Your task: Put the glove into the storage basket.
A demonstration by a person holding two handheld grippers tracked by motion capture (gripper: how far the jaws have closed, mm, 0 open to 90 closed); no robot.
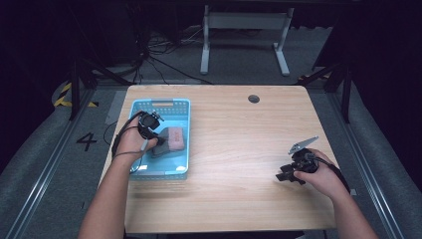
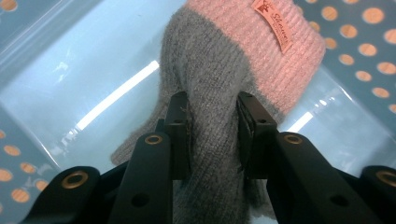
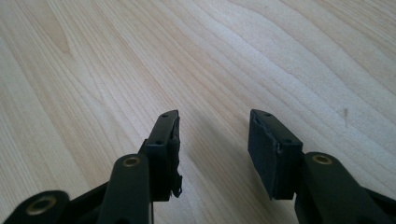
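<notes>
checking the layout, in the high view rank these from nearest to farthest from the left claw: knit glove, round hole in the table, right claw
1. knit glove, in the blue basket, gripped by the left claw.
2. round hole, table's far side, right of centre.
3. right claw, near right corner.

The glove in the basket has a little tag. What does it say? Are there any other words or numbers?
"4": painted on the floor, left of the table.
Tag on the glove's pink cuff: cursive writing, too blurred to read.
</notes>
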